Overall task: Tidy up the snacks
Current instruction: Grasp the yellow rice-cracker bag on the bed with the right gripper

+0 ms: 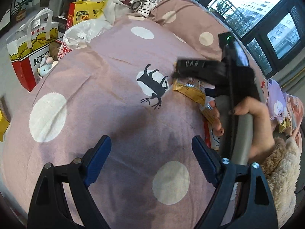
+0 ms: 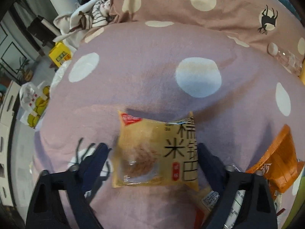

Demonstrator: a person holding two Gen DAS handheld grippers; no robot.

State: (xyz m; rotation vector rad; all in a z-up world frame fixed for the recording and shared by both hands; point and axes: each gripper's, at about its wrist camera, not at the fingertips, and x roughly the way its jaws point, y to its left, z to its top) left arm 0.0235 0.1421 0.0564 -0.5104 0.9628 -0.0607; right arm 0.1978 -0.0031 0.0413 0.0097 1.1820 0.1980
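A tan snack packet (image 2: 152, 152) with black Chinese lettering lies on the pink polka-dot bedspread (image 2: 133, 72), between the open fingers of my right gripper (image 2: 152, 152); the fingers stand on either side of it and I cannot tell whether they touch it. An orange snack packet (image 2: 280, 164) lies to its right. In the left wrist view my left gripper (image 1: 151, 147) is open and empty over bare bedspread (image 1: 114, 87). The right gripper's body (image 1: 219, 70), held by a hand, hovers over the tan packet (image 1: 190, 89) at the right.
A KFC paper bag (image 1: 32, 45), a yellow and red box (image 1: 83, 13) and a white plastic bag (image 1: 85, 32) stand off the bed's left edge. Pillows and clothes (image 1: 137, 0) lie at the far end. More packets (image 1: 211, 133) sit by the hand.
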